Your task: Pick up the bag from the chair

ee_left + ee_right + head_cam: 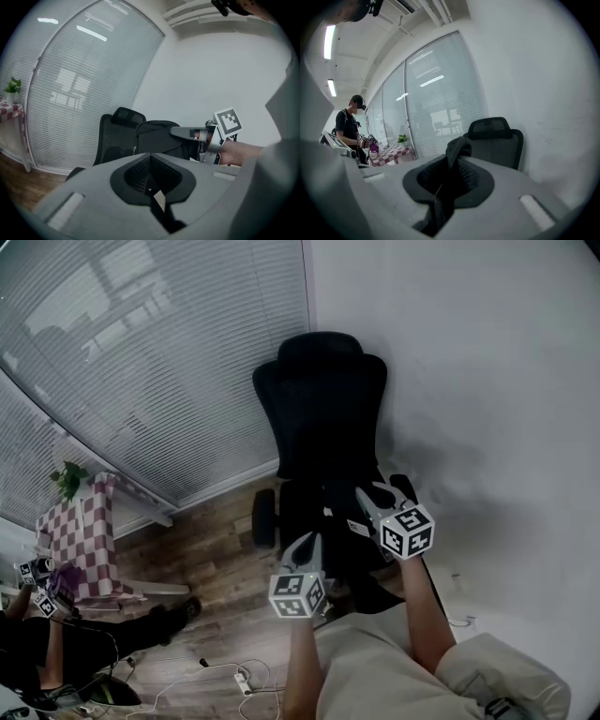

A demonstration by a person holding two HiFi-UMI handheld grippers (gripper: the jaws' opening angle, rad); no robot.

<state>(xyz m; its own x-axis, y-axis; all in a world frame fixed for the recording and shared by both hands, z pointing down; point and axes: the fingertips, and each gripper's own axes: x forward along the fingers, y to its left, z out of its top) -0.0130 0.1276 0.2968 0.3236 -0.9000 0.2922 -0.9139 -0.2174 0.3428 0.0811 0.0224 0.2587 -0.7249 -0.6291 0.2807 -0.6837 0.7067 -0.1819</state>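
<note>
A black office chair (pixel 323 409) stands against the white wall. The black bag (pixel 159 138) is in front of its backrest; in the head view it is a dark mass (pixel 354 563) between my two grippers. My right gripper (pixel 367 495) is shut on the bag's black handle (pixel 457 147), which loops up out of its pads (pixel 468 180). From the left gripper view, that right gripper (pixel 180 132) lies along the top of the bag. My left gripper (pixel 307 542) is to the left of the bag, a little short of it. Its pads (pixel 138 171) meet, and I see nothing held between them.
Window blinds (pixel 141 362) run along the left. A checkered table (pixel 84 535) with a small plant (pixel 67 479) stands by them. Another person (pixel 349 129) with grippers is at the far left. Cables and a power strip (pixel 242 681) lie on the wood floor.
</note>
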